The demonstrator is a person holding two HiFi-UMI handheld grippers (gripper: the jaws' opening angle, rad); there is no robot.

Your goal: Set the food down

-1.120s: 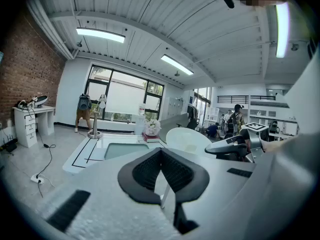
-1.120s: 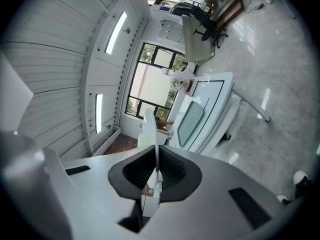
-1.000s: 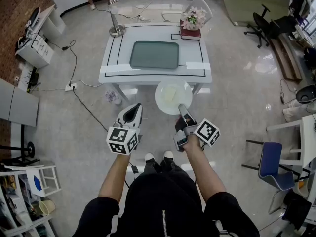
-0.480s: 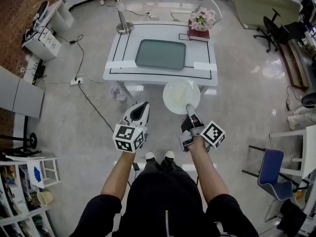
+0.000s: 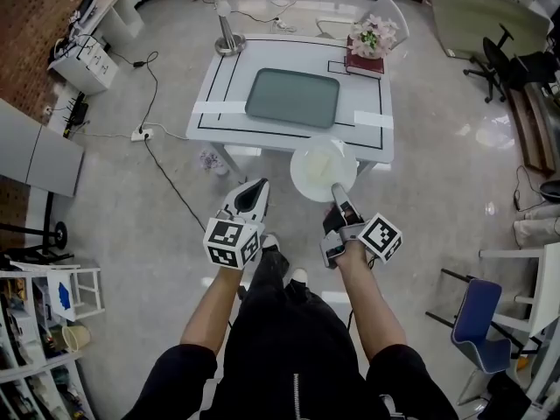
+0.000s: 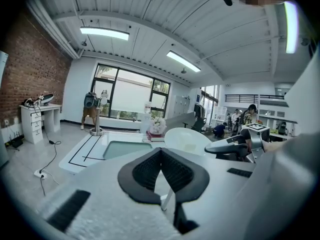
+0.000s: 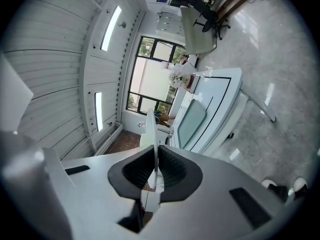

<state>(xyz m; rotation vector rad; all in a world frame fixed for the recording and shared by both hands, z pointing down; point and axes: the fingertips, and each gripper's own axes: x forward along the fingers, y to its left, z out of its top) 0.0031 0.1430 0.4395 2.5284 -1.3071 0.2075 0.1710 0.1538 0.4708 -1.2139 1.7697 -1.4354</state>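
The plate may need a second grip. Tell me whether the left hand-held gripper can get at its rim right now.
Probably yes: the left hand-held gripper hangs empty beside the plate, nothing between them, though its shut jaws must open first.

Camera placement
Head view looks steeply down; left claw (image 5: 255, 186) and right claw (image 5: 336, 189) views run close along their jaws; all share the worktop (image 5: 226, 93).

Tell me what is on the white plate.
A pale, flat piece of food lies on the plate; what kind is unclear. The right tongs cover the near rim.
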